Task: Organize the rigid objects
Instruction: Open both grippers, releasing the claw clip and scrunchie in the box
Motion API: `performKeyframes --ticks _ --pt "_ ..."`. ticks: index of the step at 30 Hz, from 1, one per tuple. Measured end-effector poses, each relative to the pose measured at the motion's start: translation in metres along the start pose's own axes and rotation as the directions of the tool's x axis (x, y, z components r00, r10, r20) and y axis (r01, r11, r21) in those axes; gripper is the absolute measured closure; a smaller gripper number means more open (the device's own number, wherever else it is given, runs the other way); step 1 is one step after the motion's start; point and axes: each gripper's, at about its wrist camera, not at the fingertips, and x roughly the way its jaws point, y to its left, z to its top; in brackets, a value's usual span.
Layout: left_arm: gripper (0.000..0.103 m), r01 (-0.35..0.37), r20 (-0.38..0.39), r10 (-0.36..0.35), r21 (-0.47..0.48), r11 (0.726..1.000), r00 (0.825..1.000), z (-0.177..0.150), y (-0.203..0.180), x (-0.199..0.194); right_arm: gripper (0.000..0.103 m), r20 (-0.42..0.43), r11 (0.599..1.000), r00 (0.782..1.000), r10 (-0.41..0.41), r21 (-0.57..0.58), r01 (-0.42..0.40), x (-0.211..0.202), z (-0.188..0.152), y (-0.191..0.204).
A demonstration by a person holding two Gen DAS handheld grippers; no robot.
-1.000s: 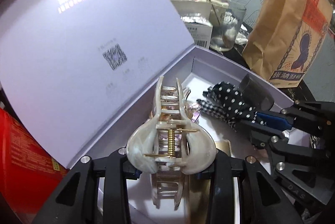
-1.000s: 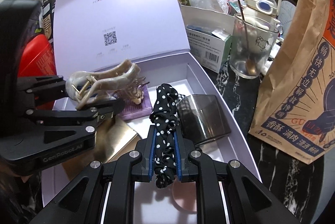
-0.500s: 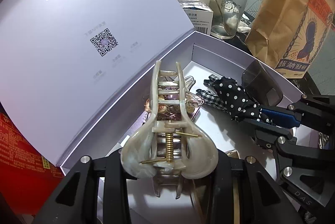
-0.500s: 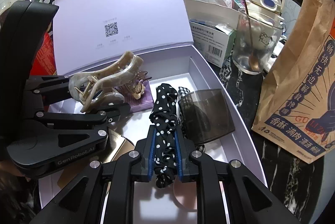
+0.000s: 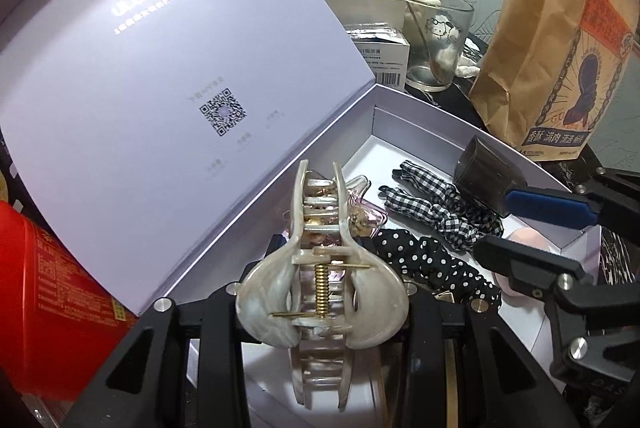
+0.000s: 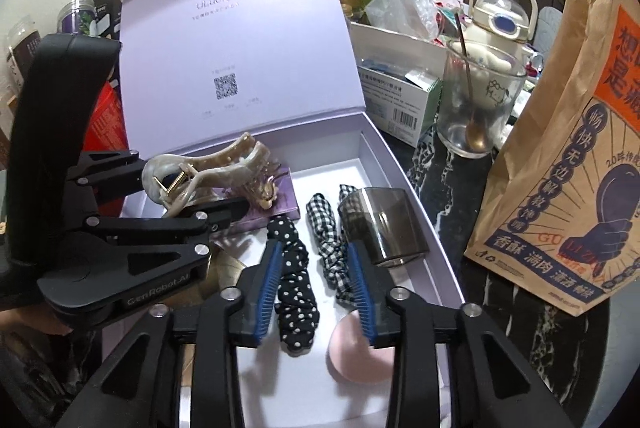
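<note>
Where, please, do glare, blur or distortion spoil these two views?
Left wrist view: glare washes out the printed logo on the lilac box lid, the red carton sits dim, straight edges bow. Right wrist view: evenly lit and sharp, black corners, the brown paper bag stretched at the edge.

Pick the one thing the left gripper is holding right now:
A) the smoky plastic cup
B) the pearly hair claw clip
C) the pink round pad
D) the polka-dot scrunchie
B: the left gripper is clamped on the hair claw clip, lifted above the box.
</note>
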Motion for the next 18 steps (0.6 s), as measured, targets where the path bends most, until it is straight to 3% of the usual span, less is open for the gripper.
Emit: performKeyframes --ticks 12,13,17,18 --pt "0.066 0.01 -0.047 -0.01 -0.012 1.0 0.999 0.0 0.0 0.0 0.06 0.005 0.998 0.998 -0.067 -0.022 0.067 -0.01 0.001 -0.001" --pt "0.062 0.005 -0.049 -0.005 -0.016 1.0 0.999 0.0 0.0 -0.001 0.06 0.008 0.997 0.997 -0.073 -0.018 0.073 -0.012 0.002 -0.002" --pt "0.023 -0.009 -0.022 0.008 -0.034 0.999 1.0 -0.001 0.004 -0.008 0.06 0.021 0.997 0.997 -0.078 -0.01 0.078 -0.018 0.002 -0.006" --pt "0.022 -0.015 -0.008 0.015 -0.04 0.999 1.0 -0.001 0.005 -0.012 0.06 0.03 0.997 0.996 -0.078 -0.006 0.078 -0.022 0.002 -0.007"
